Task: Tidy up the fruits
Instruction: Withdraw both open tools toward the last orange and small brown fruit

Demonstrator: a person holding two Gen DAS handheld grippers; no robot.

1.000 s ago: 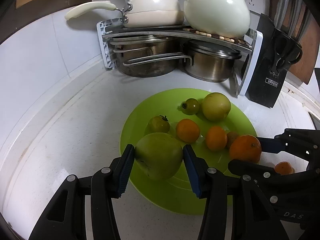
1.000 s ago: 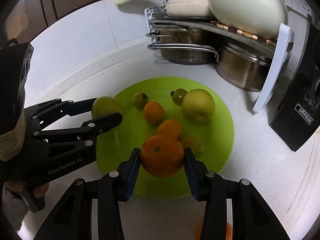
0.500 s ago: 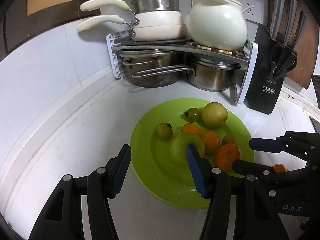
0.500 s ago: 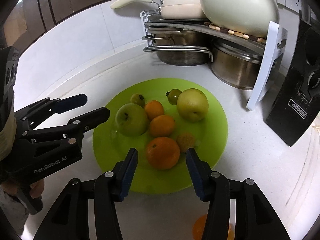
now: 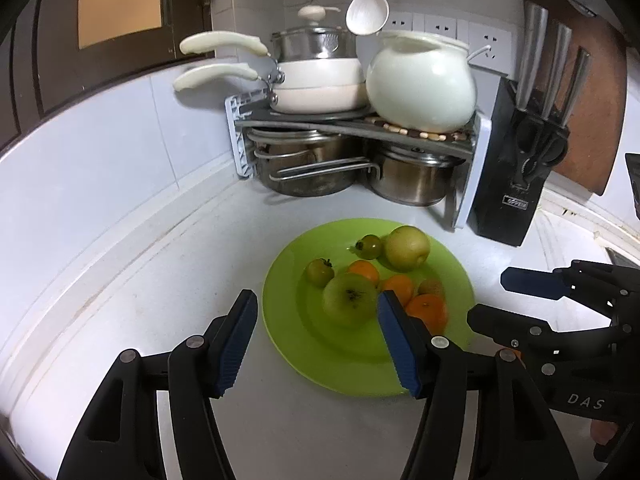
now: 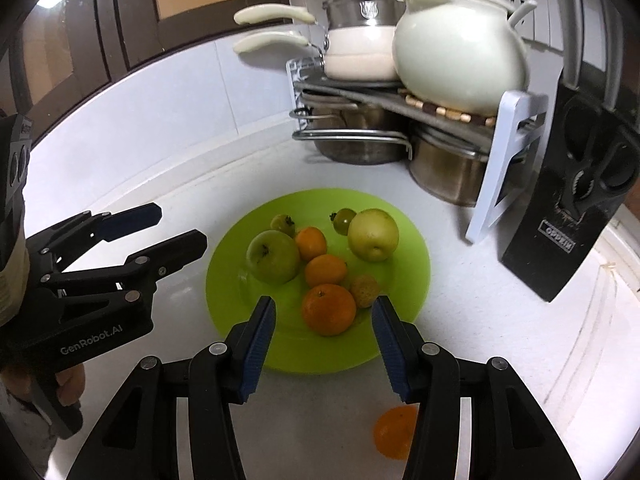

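A lime green plate (image 5: pixel 312 344) (image 6: pixel 404 292) on the white counter holds a green apple (image 5: pixel 349 298) (image 6: pixel 273 256), a yellow-green apple (image 5: pixel 407 247) (image 6: pixel 373 234), a large orange (image 6: pixel 328 309) (image 5: pixel 429 309), smaller oranges (image 6: pixel 323 270) and two small green tomatoes (image 5: pixel 320 272). My left gripper (image 5: pixel 318 338) is open and empty, pulled back above the plate's near-left edge. My right gripper (image 6: pixel 324 344) is open and empty, above the plate's near edge. One orange (image 6: pixel 394 432) lies on the counter below the right gripper.
A corner rack (image 5: pixel 360 124) holds cream pans, a white pot (image 5: pixel 420 84) and steel pots beneath. A black knife block (image 5: pixel 520 184) stands right of the plate. White tiled walls bound the counter at left and back.
Both grippers opened and let go: the green apple and the large orange now lie on the plate. Both grippers drew back and up from the plate.
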